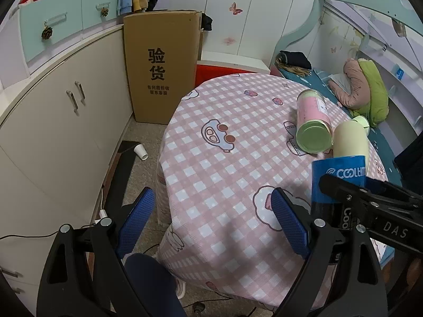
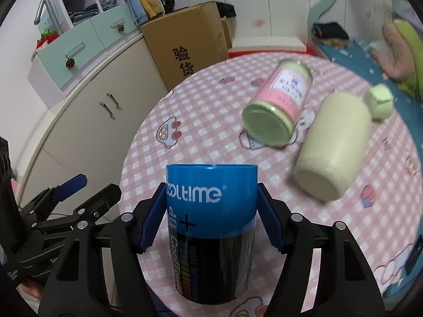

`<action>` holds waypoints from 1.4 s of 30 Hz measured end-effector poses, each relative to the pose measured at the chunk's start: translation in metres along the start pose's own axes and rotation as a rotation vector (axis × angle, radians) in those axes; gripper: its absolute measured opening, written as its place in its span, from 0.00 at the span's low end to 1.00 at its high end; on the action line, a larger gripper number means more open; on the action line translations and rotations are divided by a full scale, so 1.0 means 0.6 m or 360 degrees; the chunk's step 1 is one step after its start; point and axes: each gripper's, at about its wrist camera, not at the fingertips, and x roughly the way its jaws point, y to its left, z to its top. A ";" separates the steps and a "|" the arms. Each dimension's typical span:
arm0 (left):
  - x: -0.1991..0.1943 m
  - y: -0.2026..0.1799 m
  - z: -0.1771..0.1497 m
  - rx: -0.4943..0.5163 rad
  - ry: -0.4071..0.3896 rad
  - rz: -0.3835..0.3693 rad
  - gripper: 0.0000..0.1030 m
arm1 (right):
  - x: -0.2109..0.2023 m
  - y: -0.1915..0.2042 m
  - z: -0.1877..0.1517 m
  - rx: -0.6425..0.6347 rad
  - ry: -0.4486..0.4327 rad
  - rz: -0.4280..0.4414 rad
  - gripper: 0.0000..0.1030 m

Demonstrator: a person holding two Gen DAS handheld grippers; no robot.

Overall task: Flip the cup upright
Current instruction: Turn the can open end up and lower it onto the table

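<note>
My right gripper (image 2: 211, 219) is shut on a blue and black "Cooltime" cup (image 2: 211, 227) and holds it upright over the near edge of the round table (image 2: 201, 111). In the left wrist view the same cup (image 1: 335, 182) stands at the right with the right gripper's black fingers (image 1: 370, 198) around it. My left gripper (image 1: 211, 224) is open and empty, just left of the cup, above the table's near edge. A pink and green can (image 2: 277, 105) and a cream bottle (image 2: 333, 148) lie on their sides farther back.
The table wears a pink checked cloth (image 1: 224, 163). A tall cardboard box (image 1: 161, 68) stands behind it to the left, beside white cabinets (image 1: 66, 111). A bed (image 1: 357, 87) with pillows runs along the right. A small white paper cup (image 1: 141, 152) lies on the floor.
</note>
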 end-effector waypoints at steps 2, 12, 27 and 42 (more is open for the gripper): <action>-0.003 -0.003 0.000 0.0002 -0.0006 0.0002 0.84 | -0.010 0.002 0.000 -0.0030 -0.0035 -0.0038 0.65; -0.020 -0.018 0.001 0.0023 -0.0038 0.0010 0.84 | -0.045 -0.002 -0.008 -0.0062 -0.0130 -0.0080 0.65; -0.046 -0.030 -0.008 0.0055 -0.0068 0.0042 0.84 | -0.062 -0.006 -0.030 -0.0018 -0.0146 -0.0044 0.66; -0.107 -0.051 -0.019 0.0078 -0.0178 0.0042 0.89 | -0.157 -0.012 -0.052 -0.0009 -0.0353 -0.0076 0.88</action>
